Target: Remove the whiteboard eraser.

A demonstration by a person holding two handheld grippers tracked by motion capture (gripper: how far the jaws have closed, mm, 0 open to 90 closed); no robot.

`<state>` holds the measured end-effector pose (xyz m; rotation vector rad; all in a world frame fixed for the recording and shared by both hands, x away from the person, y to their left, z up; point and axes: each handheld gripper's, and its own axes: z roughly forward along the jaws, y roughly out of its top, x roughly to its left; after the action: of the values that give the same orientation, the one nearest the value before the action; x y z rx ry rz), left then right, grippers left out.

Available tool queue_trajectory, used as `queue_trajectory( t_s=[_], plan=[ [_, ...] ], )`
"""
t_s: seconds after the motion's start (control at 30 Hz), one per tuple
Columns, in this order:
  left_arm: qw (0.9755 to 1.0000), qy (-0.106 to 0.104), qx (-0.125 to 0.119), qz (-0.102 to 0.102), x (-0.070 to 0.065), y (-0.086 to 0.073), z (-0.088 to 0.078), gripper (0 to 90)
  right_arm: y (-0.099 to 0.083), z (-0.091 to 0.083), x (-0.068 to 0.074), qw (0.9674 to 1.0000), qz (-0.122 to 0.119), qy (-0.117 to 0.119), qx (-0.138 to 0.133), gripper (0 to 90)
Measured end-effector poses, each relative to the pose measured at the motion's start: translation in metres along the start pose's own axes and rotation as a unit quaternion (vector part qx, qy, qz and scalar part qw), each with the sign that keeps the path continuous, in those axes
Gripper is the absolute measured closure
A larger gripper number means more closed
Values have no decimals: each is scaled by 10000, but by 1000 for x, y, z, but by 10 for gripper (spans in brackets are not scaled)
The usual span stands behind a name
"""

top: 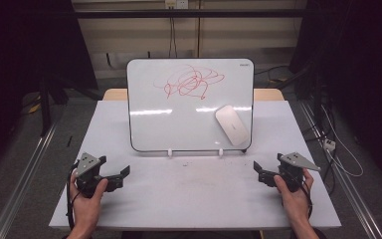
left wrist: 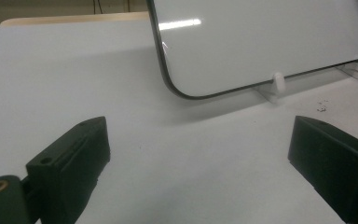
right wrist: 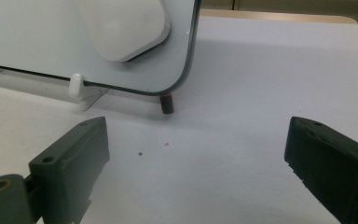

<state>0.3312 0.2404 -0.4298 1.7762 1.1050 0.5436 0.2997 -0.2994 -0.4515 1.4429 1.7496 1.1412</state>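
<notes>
White table (top: pixel 189 194), scribbled whiteboard (top: pixel 179 124), marker (right wrist: pixel 167 103) mostly hidden behind it

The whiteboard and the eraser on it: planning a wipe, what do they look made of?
Whiteboard: a glossy, likely coated panel, since it mirrors ceiling lights, with a thin dark rim. Eraser: smooth, matte white, probably plastic, with rounded edges.

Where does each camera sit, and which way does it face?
High view: above the person's side, looking forward and down on the table; hands, left gripper and right gripper show.
Left gripper view: on that gripper, facing the whiteboard; open jaws show.
Right gripper view: likewise, facing the eraser; open jaws.
All share the whiteboard.
</notes>
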Motion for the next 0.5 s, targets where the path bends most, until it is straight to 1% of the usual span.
queue_trajectory(
  t_s=[0.1, 0.13, 0.17, 0.23, 0.27, 0.3, 0.33, 0.37, 0.43, 0.47, 0.5],
  plan=[
    [10000, -18, 2, 17, -2, 0, -1, 54, 0, 0, 0, 10000, -13, 30, -3, 68],
    [10000, -41, -11, 3, -3, 0, -1, 54, 0, 0, 1, 9999, -49, 87, 41, 67],
    [10000, -64, -14, 38, -4, 0, -2, 54, 0, 0, 1, 9999, -49, 87, 41, 67],
    [9999, -115, -23, -83, -6, 0, -2, 53, 0, 1, 2, 9997, -135, 156, 105, 67],
    [9999, -102, -16, -80, -7, 0, -2, 53, 1, 1, 3, 9996, -170, 177, 120, 70],
    [10000, -75, 13, 16, -7, 0, -3, 53, 2, 2, 4, 9995, -192, 218, 132, 71],
    [10000, -52, -2, 51, -8, -1, -3, 53, 2, 2, 4, 9995, -192, 218, 132, 71],
    [10000, -49, -14, 73, -8, -1, -4, 51, 2, 2, 5, 9994, -192, 266, 131, 69],
    [9999, -46, -7, 95, -8, 0, -5, 51, 3, 2, 6, 9993, -196, 289, 137, 68],
    [10000, -27, -24, 82, -9, 0, -5, 51, 3, 2, 6, 9991, -222, 313, 172, 73],
    [9999, -55, -26, 97, -9, 0, -6, 51, 4, 2, 7, 9989, -243, 347, 223, 79]
  ],
)
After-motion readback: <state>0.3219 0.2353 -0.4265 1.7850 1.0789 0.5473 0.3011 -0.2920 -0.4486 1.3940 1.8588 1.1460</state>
